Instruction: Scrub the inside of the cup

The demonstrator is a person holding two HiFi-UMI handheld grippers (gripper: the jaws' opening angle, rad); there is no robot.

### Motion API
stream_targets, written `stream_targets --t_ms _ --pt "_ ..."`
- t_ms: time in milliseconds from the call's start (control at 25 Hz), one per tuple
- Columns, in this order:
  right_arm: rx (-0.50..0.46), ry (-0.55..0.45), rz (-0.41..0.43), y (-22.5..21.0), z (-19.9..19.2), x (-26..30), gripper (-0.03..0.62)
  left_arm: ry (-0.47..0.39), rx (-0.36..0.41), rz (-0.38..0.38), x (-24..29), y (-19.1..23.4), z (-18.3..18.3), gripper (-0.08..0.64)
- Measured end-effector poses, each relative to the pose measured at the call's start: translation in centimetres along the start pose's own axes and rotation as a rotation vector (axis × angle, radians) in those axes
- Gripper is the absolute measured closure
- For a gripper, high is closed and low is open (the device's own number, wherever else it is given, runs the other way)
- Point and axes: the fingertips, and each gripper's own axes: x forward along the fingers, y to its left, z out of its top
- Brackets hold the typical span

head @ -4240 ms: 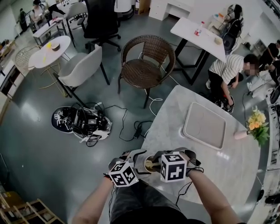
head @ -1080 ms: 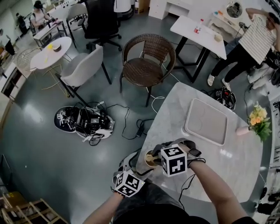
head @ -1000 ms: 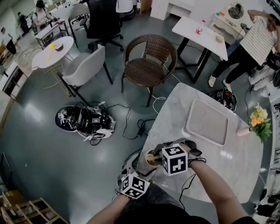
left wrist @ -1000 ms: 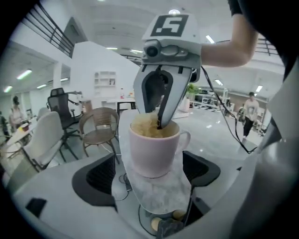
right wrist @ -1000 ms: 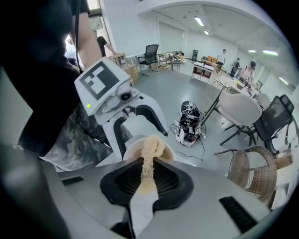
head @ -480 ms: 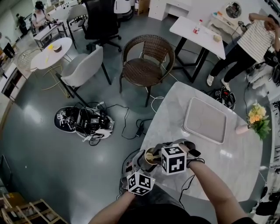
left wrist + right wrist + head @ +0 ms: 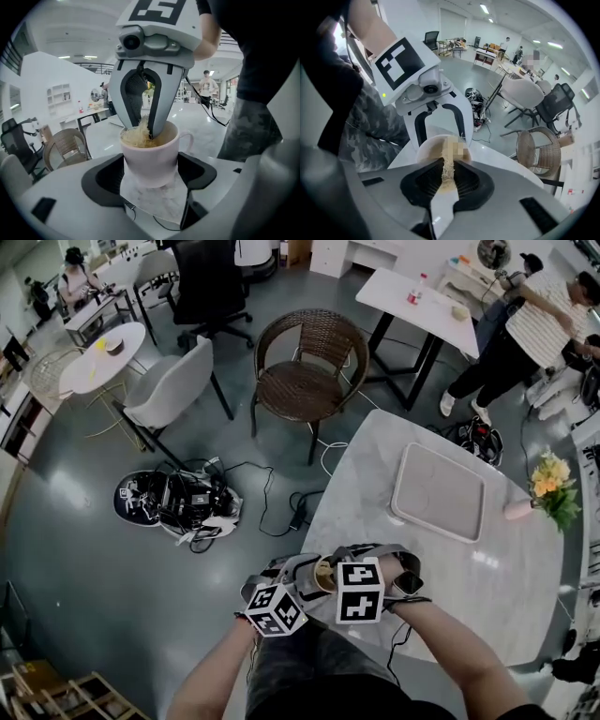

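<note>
A pale cup (image 7: 151,165) with a handle stands on the near corner of the marble table (image 7: 450,577). My left gripper (image 7: 151,161) reaches in level from the side. Its jaws have just been closing, and both pads now lie against the cup's wall. My right gripper (image 7: 145,132) points straight down into the cup, shut on a straw-coloured fibre scrubber (image 7: 136,136). In the right gripper view the scrubber (image 7: 447,165) is a thin strip pinched between the jaws above the cup's rim (image 7: 427,146). In the head view the cup (image 7: 324,575) shows between the two marker cubes.
A grey tray (image 7: 438,491) lies further back on the table, with a flower vase (image 7: 548,498) at the right edge. A wicker chair (image 7: 305,371) stands beyond the table. Cables and gear (image 7: 178,502) lie on the floor to the left. A person (image 7: 525,324) stands far right.
The left gripper has swung up from beside the lap to the cup, rolled, and narrowed its jaws round it. The right gripper has stayed in the cup.
</note>
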Motion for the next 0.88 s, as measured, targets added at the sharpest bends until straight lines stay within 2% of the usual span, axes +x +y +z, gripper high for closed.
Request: stream_targets --t_ms 120,280,440,520,600,760,800,880 --pt "-0.074 0.008 -0.011 0.4 0.1 0.5 0.532 0.009 0.033 -0.048 -0.2 0.0 -0.2 0.195" --pt "-0.203 -0.041 0.031 1.3 0.1 0.3 0.532 0.015 0.055 -0.094 -0.1 0.0 -0.3 0.198" --pt "-0.266 -0.086 0.104 2.2 0.0 -0.4 0.532 0.032 0.100 -0.158 0.2 -0.2 -0.4 0.198" --pt "-0.292 -0.083 0.114 2.2 -0.1 -0.7 0.532 0.042 0.124 -0.186 0.3 -0.3 -0.6 0.198" --pt "-0.356 -0.059 0.076 1.5 0.0 -1.0 0.532 0.052 0.141 -0.213 0.3 -0.3 -0.8 0.199" --pt "-0.551 -0.009 -0.025 0.3 0.0 -0.8 0.532 0.076 0.181 -0.262 0.5 -0.3 -1.2 0.201" --pt "-0.551 -0.005 -0.036 0.1 -0.1 -0.7 0.532 0.081 0.191 -0.270 0.6 -0.3 -1.2 0.202" --pt "-0.474 0.003 -0.037 -0.1 -0.2 -0.5 0.532 0.089 0.204 -0.278 0.6 -0.3 -1.2 0.204"
